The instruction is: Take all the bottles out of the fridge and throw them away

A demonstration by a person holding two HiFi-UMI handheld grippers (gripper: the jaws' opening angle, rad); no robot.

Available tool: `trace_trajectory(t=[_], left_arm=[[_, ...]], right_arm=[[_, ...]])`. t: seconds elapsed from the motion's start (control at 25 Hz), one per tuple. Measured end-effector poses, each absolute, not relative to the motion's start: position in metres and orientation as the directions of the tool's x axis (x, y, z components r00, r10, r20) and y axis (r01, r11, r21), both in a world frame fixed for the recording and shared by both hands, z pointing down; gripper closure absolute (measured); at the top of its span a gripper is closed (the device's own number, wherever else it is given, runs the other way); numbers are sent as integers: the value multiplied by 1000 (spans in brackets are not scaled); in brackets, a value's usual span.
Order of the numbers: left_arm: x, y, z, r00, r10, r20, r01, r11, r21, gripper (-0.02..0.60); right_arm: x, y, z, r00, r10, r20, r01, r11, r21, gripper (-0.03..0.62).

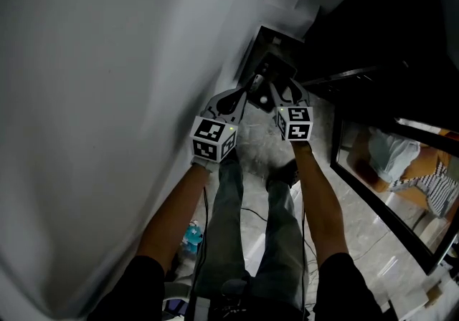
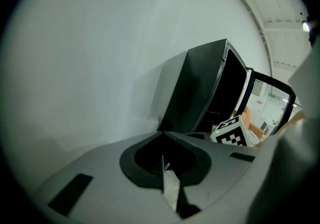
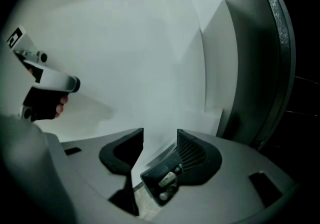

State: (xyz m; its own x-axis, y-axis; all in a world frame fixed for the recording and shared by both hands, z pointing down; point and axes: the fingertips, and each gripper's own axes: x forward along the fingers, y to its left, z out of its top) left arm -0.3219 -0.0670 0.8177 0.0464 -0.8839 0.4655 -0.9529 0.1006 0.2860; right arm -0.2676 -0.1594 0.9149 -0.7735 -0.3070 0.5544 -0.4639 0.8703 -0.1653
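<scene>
The largest surface is the white wall (image 1: 107, 97), which fills the left of the head view. To its right stands the dark fridge (image 2: 200, 88) with its glass door (image 2: 269, 99) swung open. The interior is black in every view, and no bottle can be seen on its shelves.

A dark bin (image 3: 148, 183) sits on the floor in the corner between wall and fridge. It holds a few small pale items, possibly bottles, but they are too small to confirm.

The person holds both claws low, pointing down toward that corner. The left gripper (image 2: 163, 138) is clenched, its jaws meeting on nothing. The right gripper (image 3: 160, 135) is released, its jaws apart and empty, with the bin framed in the gap.

Handling: bottles of this kind are probably light, smooth and round, so they are liable to slip or roll. The grip should go across the body at mid-height, with the jaws square to it. A thin wall may dent under firm pressure.
</scene>
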Motion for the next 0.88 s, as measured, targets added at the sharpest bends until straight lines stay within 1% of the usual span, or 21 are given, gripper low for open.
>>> trace_trajectory(t=[0.16,0.32,0.52,0.72,0.76,0.88], left_arm=[[-320,-66,801,40,-884,465,-953,107,284,580],[-314,-75,768,36,-894,447,-954,102,281,580],[-293,-95,711,46,-910,412,-962,71,263,580],[-269,-101,651,58,-921,385,-966,46,255,580],[-265,-103,640,59,-924,377,-967,41,253,580],[-252,-114,607,72,-935,348,-969,17,247,580]], right_arm=[[-254,-157,882,-782,-323,533,-471,867,-165,396],[-238,-156,833,-797,-327,508,-467,867,-176,406],[-215,-169,758,-798,-365,480,-491,856,-165,476],[-194,-172,682,-789,-413,456,-526,837,-153,570],[-190,-173,667,-788,-420,450,-531,834,-152,582],[-178,-177,624,-792,-439,425,-540,828,-151,585]])
